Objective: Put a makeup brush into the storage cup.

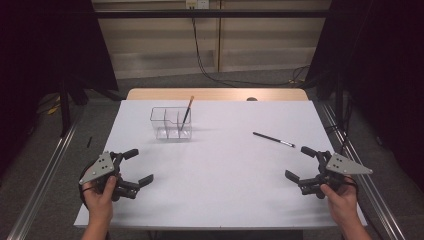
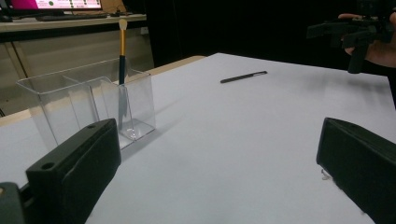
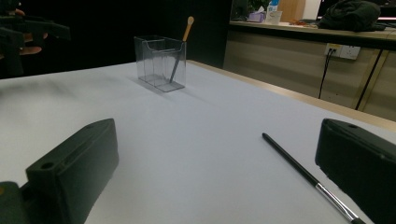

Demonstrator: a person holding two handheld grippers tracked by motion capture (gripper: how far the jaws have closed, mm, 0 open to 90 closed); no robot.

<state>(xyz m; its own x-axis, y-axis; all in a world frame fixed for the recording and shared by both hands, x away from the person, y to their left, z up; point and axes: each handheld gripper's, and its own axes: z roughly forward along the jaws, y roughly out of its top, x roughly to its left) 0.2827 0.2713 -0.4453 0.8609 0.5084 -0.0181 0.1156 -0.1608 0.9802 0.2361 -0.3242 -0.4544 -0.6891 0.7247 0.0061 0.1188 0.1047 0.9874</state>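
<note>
Left gripper (image 1: 134,167) and right gripper (image 1: 300,163) jaws apart; black brush (image 1: 273,139) near right.

The organizer (image 1: 171,123) stands on the table (image 1: 220,195) toward its far left part — one brush (image 1: 187,114) stands tilted in its right-hand compartment. A second brush (image 1: 273,139) lies flat on the table, well apart to the organizer's right and slightly nearer the person.
</note>
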